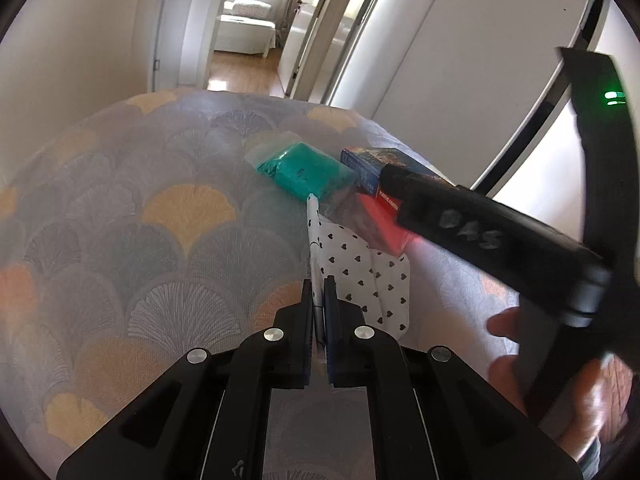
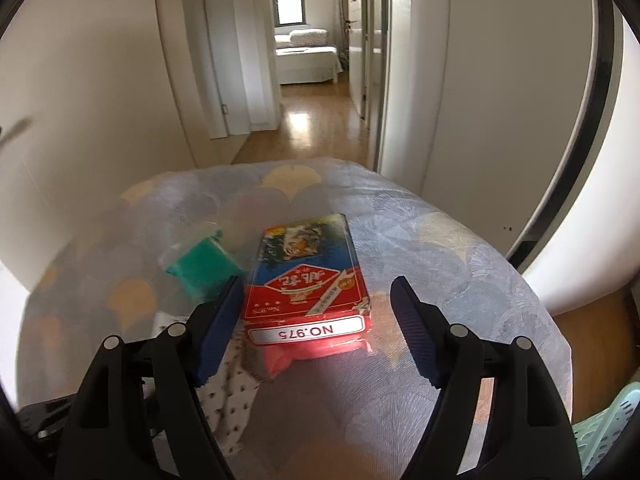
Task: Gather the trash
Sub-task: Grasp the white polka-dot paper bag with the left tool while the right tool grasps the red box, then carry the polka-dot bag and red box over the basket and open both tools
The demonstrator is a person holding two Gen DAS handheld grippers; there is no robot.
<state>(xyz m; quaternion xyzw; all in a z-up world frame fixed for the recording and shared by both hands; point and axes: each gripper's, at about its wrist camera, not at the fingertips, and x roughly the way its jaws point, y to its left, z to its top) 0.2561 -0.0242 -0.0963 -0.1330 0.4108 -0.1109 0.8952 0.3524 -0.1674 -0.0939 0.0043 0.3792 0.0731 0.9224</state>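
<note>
My left gripper (image 1: pixel 319 282) is shut on the edge of a white wrapper with black hearts (image 1: pixel 360 272), which lies on the patterned tablecloth (image 1: pixel 160 220). Beyond it sit a teal packet (image 1: pixel 308 170) and a red-and-blue card box (image 1: pixel 366 162) resting on a pink packet (image 1: pixel 386 226). In the right wrist view my right gripper (image 2: pixel 316 284) stands open astride the card box (image 2: pixel 304 272). Its left pad is close to the box's side and its right pad is well apart. The teal packet (image 2: pixel 202 270) lies left of the box, and the heart wrapper (image 2: pixel 232 404) shows below the left finger.
The round table's cloth (image 2: pixel 440 248) drops off close behind the items. A white wall with a dark-framed door (image 2: pixel 560 160) stands to the right, a hallway straight ahead. A pale blue basket (image 2: pixel 608 428) sits low at the right. A person's hand (image 1: pixel 508 344) holds the right gripper's handle.
</note>
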